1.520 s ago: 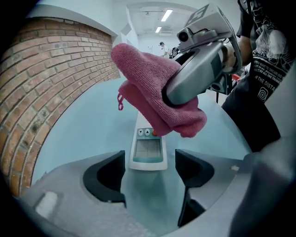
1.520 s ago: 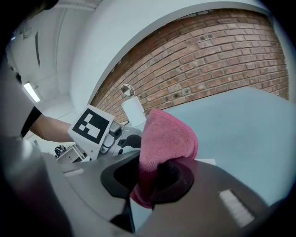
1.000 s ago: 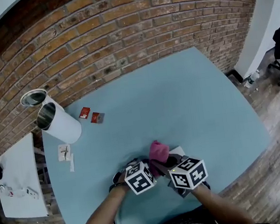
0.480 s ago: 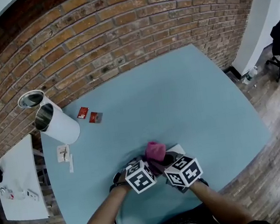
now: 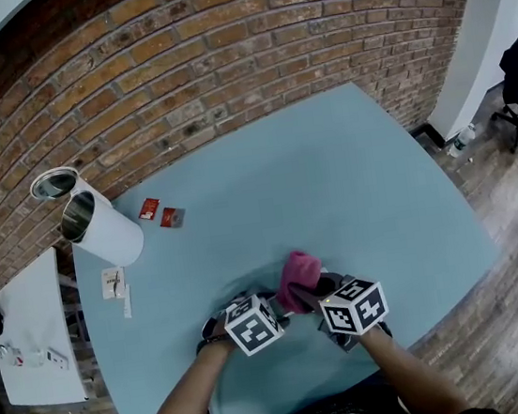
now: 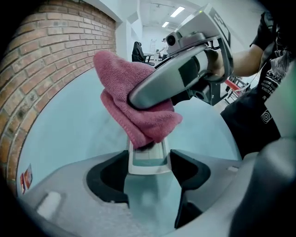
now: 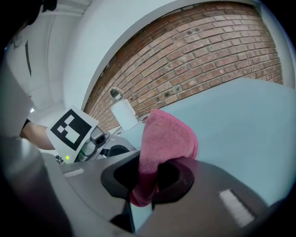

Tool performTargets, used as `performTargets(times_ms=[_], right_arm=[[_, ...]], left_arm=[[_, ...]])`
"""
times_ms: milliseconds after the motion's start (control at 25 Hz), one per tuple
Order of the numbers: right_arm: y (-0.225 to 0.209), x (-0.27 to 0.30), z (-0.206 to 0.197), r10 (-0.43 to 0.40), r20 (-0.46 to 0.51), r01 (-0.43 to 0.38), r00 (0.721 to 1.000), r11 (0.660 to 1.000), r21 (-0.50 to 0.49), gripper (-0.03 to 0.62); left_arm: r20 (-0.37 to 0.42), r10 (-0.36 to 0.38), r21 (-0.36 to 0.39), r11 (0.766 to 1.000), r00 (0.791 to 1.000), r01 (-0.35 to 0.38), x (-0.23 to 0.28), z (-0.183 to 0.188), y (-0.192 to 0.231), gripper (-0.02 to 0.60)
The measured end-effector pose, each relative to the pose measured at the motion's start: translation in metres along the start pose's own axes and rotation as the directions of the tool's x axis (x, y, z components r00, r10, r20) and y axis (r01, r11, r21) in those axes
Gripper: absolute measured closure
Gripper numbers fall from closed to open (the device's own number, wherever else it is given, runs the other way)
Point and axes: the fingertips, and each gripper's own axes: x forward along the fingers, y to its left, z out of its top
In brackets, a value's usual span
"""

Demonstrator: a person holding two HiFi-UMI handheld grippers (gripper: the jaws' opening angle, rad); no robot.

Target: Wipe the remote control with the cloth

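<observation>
Slim pale remote (image 6: pixel 147 159), near and central, lengthwise pointing far, far end covered; pink cloth (image 6: pixel 118 83), folded, bunched, draped over that end, touching it

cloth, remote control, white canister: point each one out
cloth (image 7: pixel 169 136), right gripper view, the bunched top fold.
remote control (image 6: pixel 147 159), left gripper view, its uncovered near end.
white canister (image 5: pixel 112 238), head view, the middle of its side wall.
</observation>
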Motion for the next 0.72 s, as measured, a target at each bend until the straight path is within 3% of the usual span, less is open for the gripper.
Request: performTargets(times_ms=[720], right_arm=[[-0.044,-0.032,0.002,-0.037,0.027,0.035,0.999,0.998,0.051,0.53]], left_arm=[[-0.08,-0.013,-0.009,1.0,0.997,0.012,0.002,-0.003,0.001,0.299]])
